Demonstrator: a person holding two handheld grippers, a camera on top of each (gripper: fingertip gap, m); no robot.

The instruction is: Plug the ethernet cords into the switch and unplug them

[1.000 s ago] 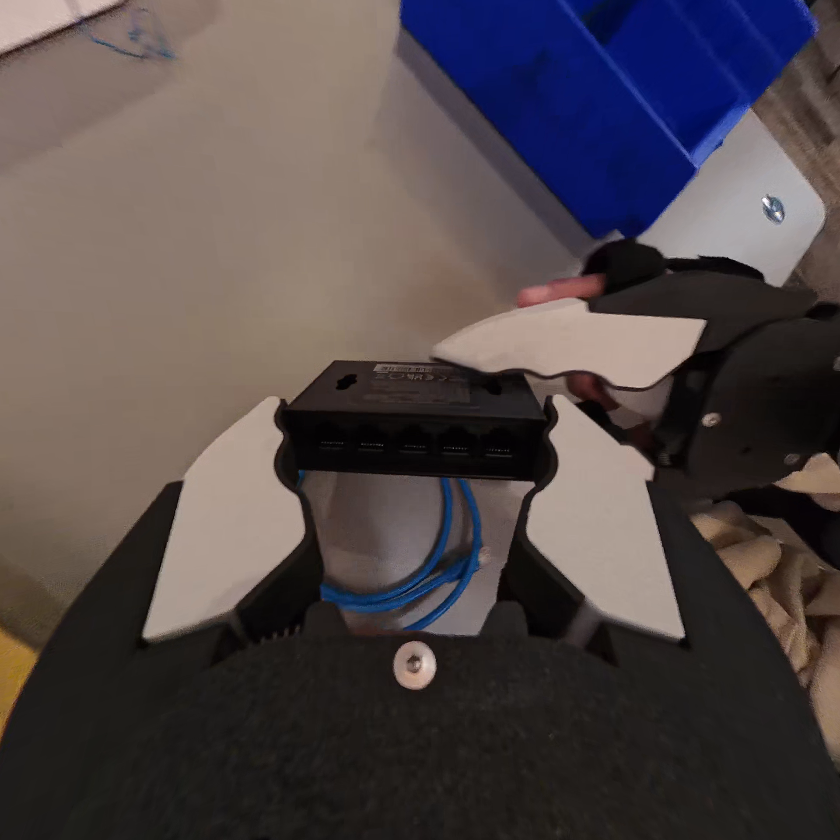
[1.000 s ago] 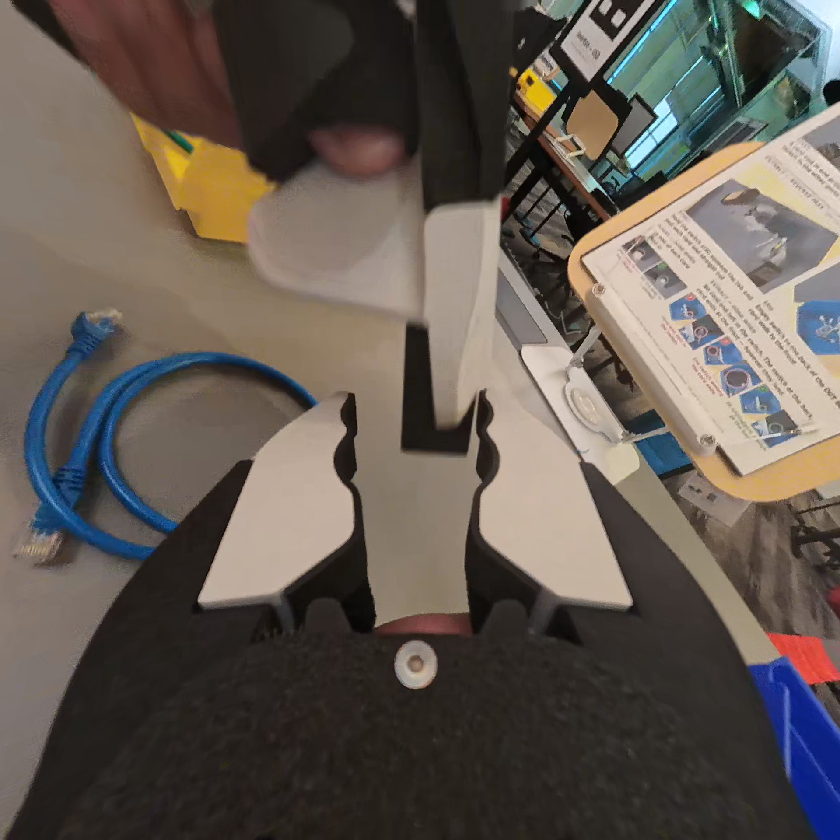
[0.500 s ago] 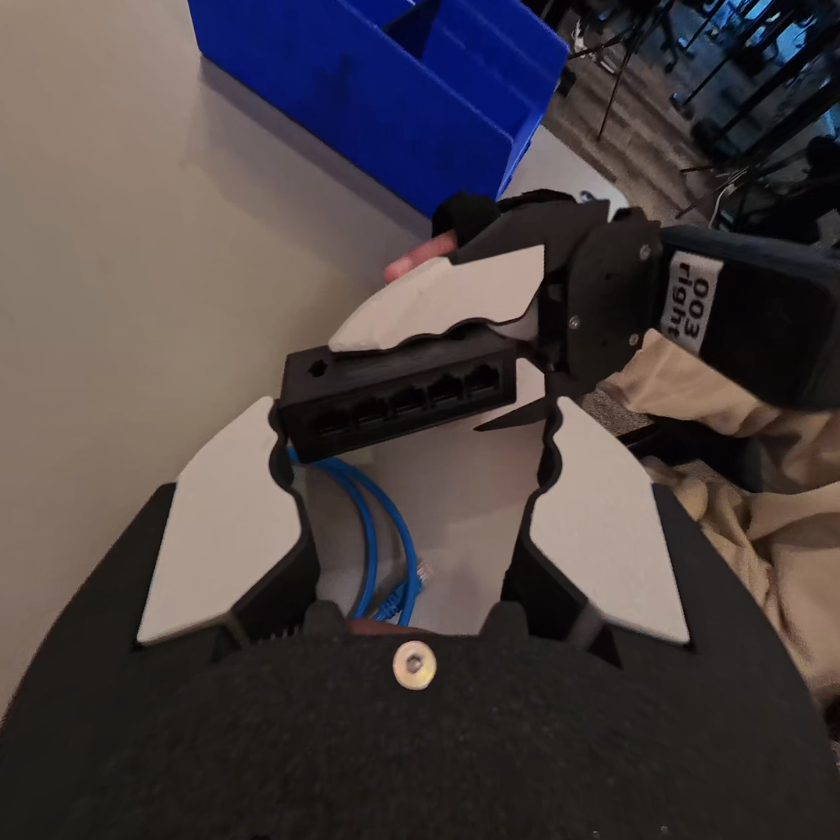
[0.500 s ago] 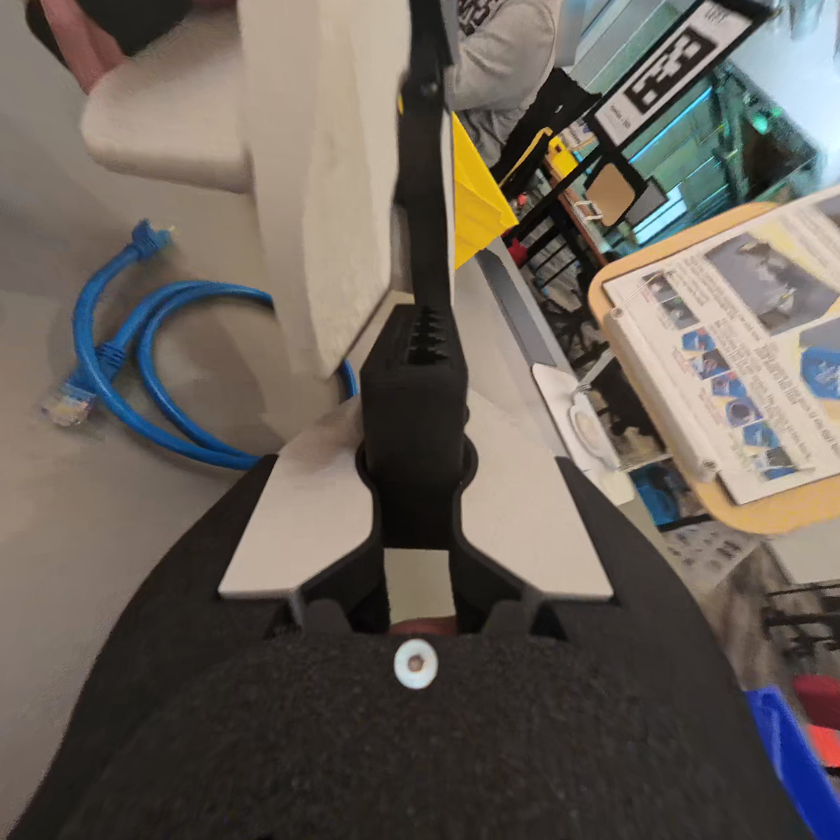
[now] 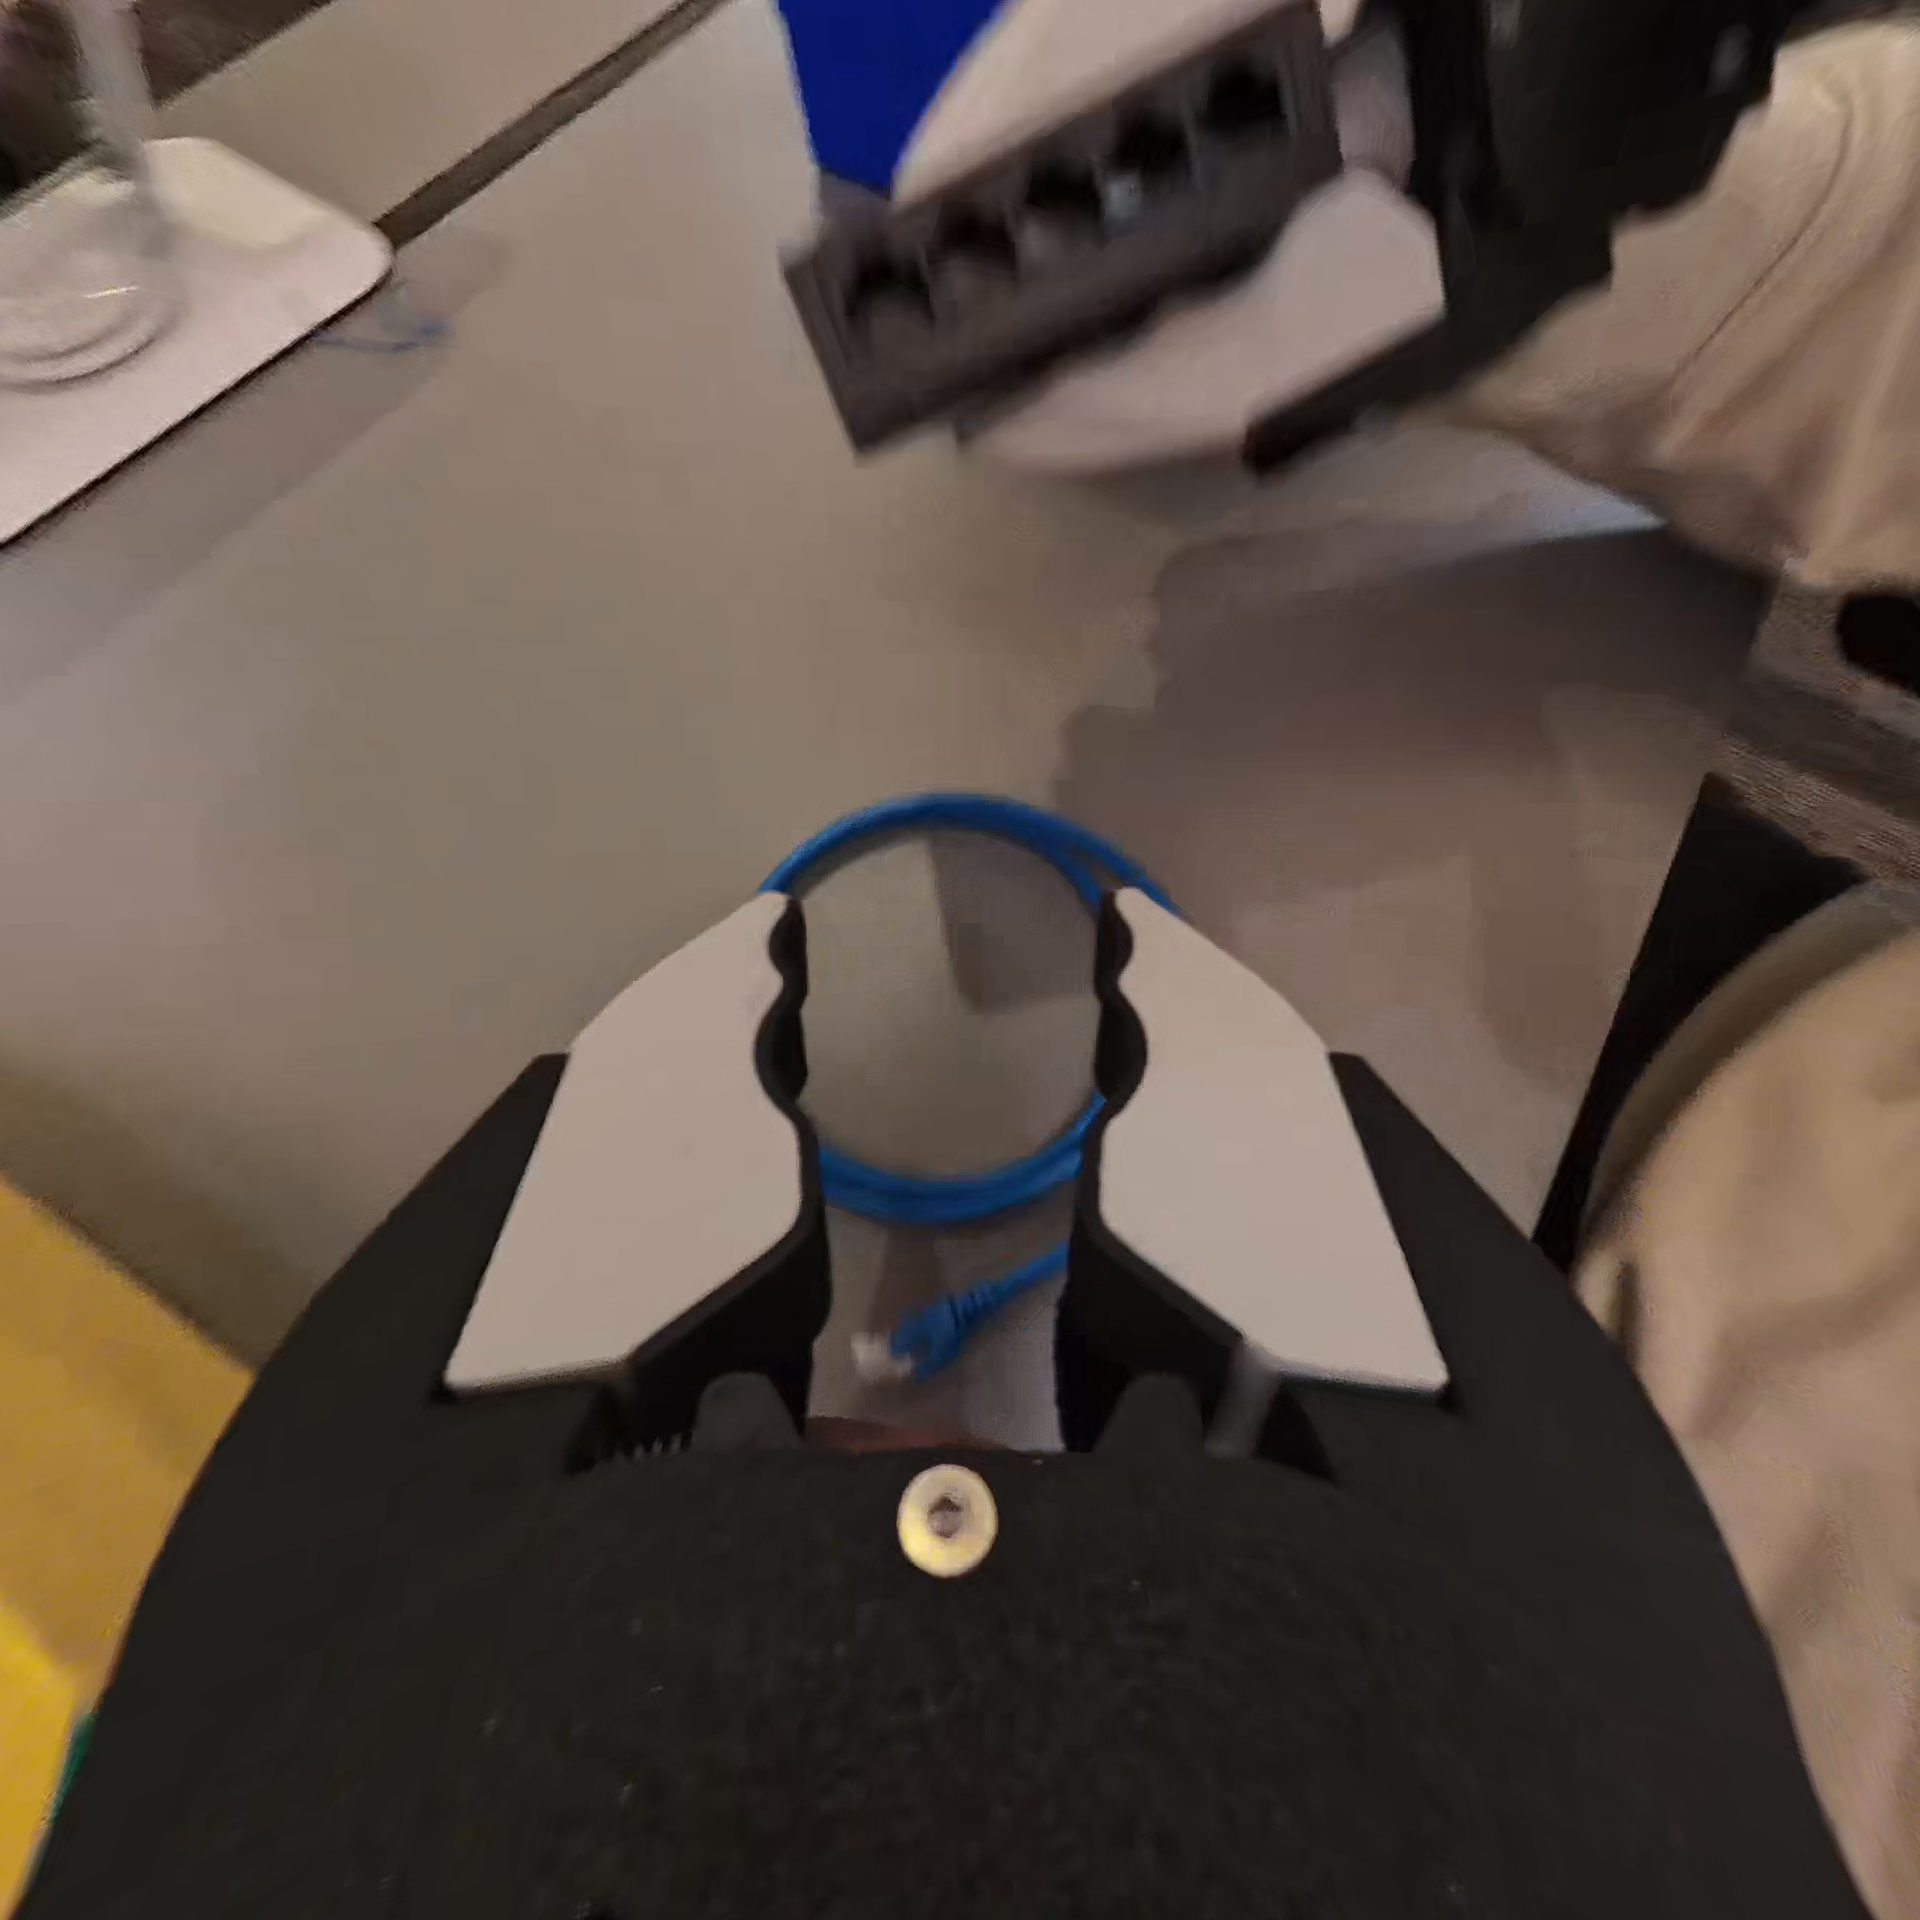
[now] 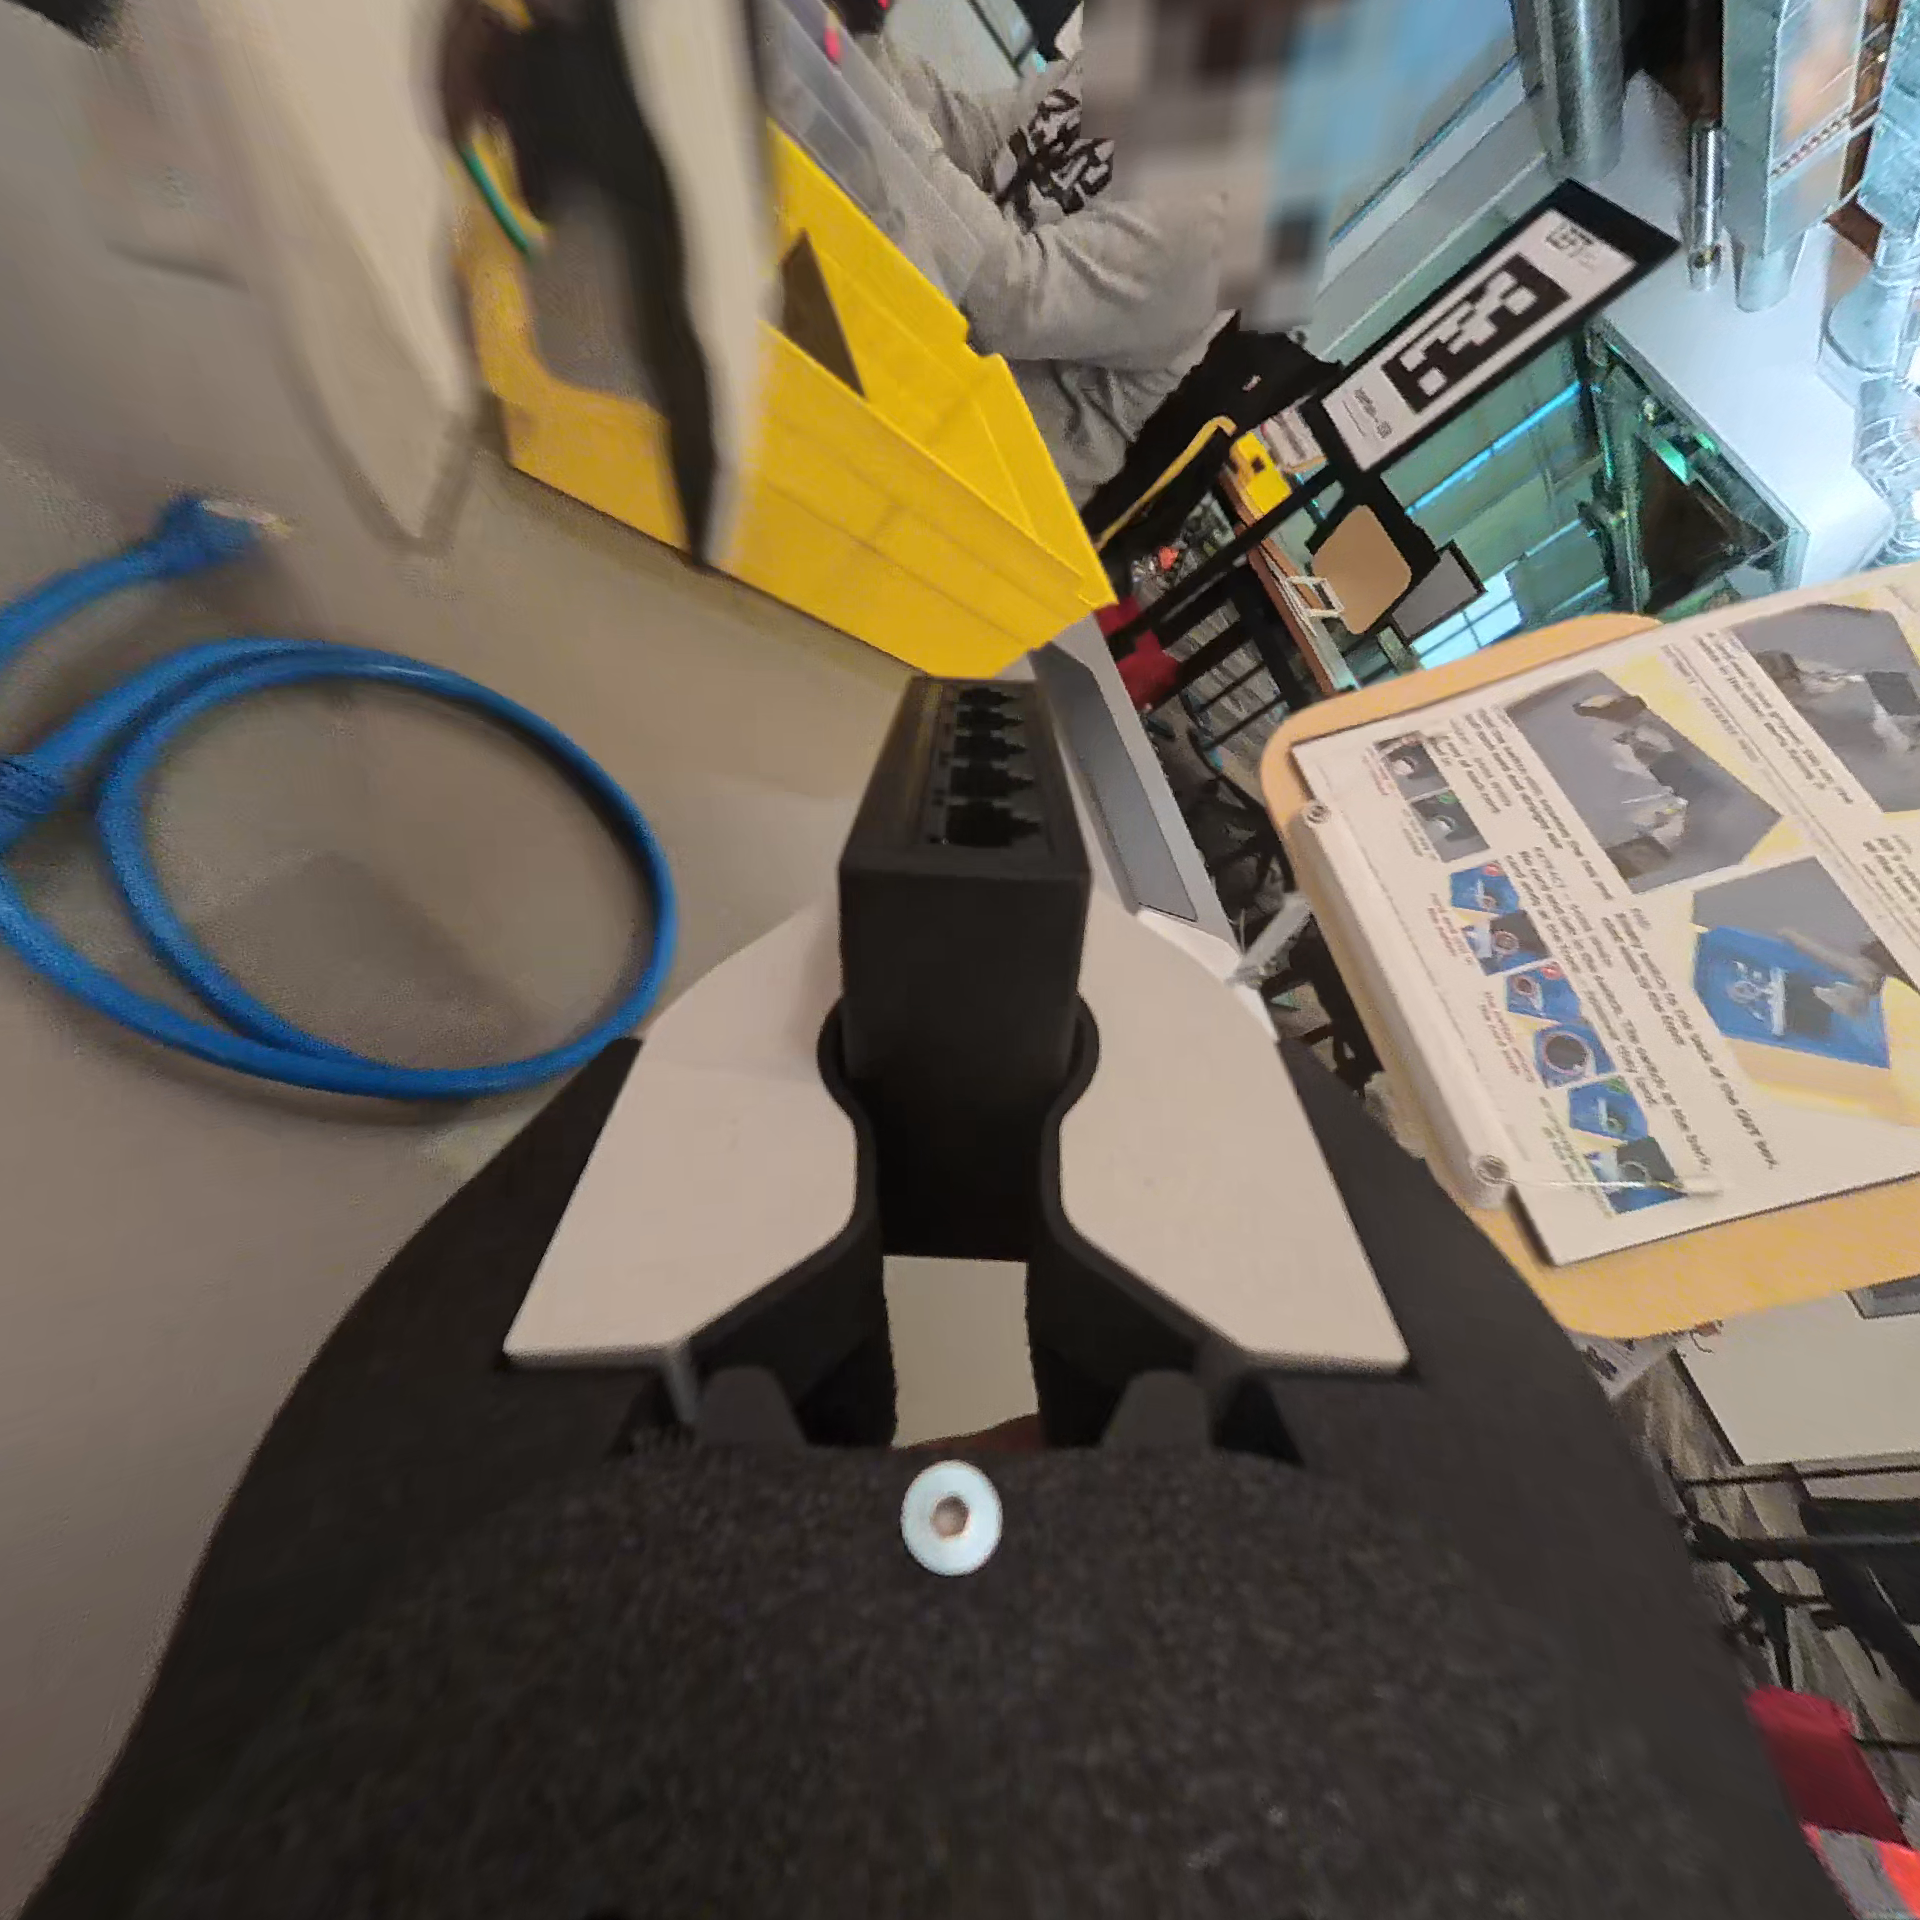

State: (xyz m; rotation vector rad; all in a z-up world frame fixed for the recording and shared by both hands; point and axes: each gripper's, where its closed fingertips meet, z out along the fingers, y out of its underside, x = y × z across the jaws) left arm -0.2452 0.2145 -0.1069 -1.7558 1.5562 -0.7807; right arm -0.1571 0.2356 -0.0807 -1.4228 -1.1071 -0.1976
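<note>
Gripping the black switch [image 6: 961,925] pretty solidly is the right gripper [image 6: 958,1039], its 2 fingers clamped on the body so the row of ports faces away from its camera, up off the table [image 6: 208,1299]. Same switch shows blurry at the top of the left wrist view [image 5: 1049,249], with the ports all empty as far as I can tell. The left gripper [image 5: 948,925] has its jaws apart with nothing between them, hanging over the coiled blue ethernet cord [image 5: 961,1179] lying flat on the table. From the right side, that cord [image 6: 343,862] sits well left of the switch, with a yellow bin [image 6: 883,468] behind and an instruction board [image 6: 1621,935] off to the right.
</note>
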